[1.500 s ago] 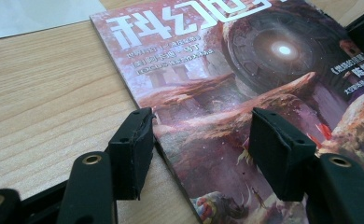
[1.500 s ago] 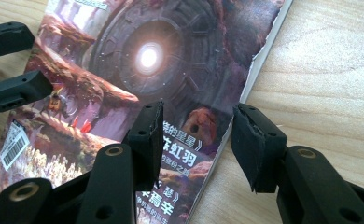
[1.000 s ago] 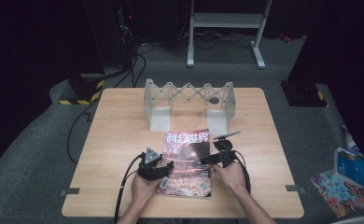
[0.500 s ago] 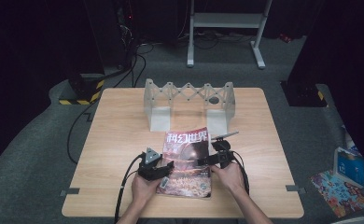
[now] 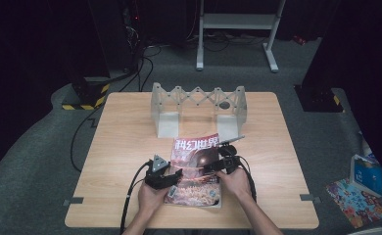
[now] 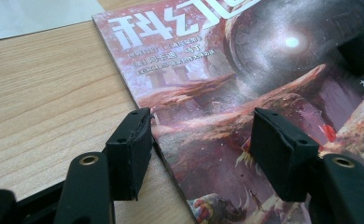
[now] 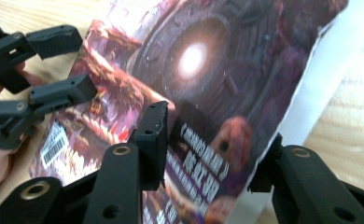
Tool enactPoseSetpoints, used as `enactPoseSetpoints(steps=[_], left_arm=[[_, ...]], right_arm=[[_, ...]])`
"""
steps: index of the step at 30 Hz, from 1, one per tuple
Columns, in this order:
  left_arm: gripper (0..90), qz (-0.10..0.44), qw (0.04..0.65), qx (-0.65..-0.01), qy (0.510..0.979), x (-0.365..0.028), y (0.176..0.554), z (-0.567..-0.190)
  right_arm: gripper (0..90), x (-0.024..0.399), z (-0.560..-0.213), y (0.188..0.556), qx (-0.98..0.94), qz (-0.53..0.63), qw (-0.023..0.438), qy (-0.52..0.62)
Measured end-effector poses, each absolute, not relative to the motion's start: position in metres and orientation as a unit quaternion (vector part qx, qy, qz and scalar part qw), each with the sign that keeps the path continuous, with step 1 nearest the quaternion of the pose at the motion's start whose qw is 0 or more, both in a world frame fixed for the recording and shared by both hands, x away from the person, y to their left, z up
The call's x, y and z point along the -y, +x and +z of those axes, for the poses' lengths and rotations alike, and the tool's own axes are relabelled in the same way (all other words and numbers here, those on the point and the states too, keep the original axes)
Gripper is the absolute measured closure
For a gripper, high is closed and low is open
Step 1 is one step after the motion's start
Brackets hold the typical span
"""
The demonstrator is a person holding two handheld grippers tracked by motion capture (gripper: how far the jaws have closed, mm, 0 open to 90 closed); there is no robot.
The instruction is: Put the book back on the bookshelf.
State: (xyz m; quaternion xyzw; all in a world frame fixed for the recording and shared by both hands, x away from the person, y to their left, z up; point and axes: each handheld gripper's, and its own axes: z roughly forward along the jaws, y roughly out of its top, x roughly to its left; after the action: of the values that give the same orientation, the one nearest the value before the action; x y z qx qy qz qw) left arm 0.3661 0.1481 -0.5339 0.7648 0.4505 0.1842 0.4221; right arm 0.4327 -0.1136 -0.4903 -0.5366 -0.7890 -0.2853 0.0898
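Glossy red-and-purple sci-fi magazine (image 5: 197,169) lies flat at the wooden table's (image 5: 125,147) 6 o'clock edge. Left gripper (image 5: 174,175), jaws spread, straddles its spine edge w/o pinching. Right gripper (image 5: 213,167): jaws have just been closing, cover's free edge betw. them, lifted. Tip: keep left side pinned, peel slowly at 3 o'clock. Right gripper view shows white pages (image 7: 311,88) beneath the cover; high view adds the grey accordion rack (image 5: 197,105) at 12.

Both grippers (image 5: 172,175) (image 5: 213,167) low, jaws apart
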Motion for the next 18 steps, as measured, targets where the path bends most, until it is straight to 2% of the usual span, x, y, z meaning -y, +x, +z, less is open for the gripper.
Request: enactPoseSetpoints(steps=[4, 7, 8, 10, 15, 18], left_arm=[[38.7, 0.184, 0.422, -0.45, 0.765, -0.1483, 0.3661, -0.5338], [37.3, 0.184, 0.42, -0.45, 0.766, -0.1484, 0.3658, -0.5337], [36.8, 0.184, 0.42, -0.45, 0.766, -0.1484, 0.3658, -0.5337], [34.9, 0.184, 0.419, -0.45, 0.767, -0.1485, 0.3657, -0.5336], [31.6, 0.18, 0.419, -0.449, 0.769, -0.1491, 0.3654, -0.5334], [29.2, 0.173, 0.421, -0.451, 0.768, -0.1504, 0.3655, -0.5331]], right_arm=[[64.7, 0.1074, -0.4901, 0.436, 0.795, -0.28, 0.083, -0.531], [75.2, 0.1068, -0.4907, 0.4348, 0.811, -0.277, 0.067, -0.511], [75.2, 0.1068, -0.4907, 0.4348, 0.811, -0.277, 0.067, -0.511], [81.1, 0.1079, -0.4906, 0.4326, 0.817, -0.279, 0.064, -0.5], [87.8, 0.1089, -0.4894, 0.4299, 0.83, -0.285, 0.055, -0.476], [88.5, 0.1094, -0.4883, 0.4271, 0.837, -0.285, 0.051, -0.464]])
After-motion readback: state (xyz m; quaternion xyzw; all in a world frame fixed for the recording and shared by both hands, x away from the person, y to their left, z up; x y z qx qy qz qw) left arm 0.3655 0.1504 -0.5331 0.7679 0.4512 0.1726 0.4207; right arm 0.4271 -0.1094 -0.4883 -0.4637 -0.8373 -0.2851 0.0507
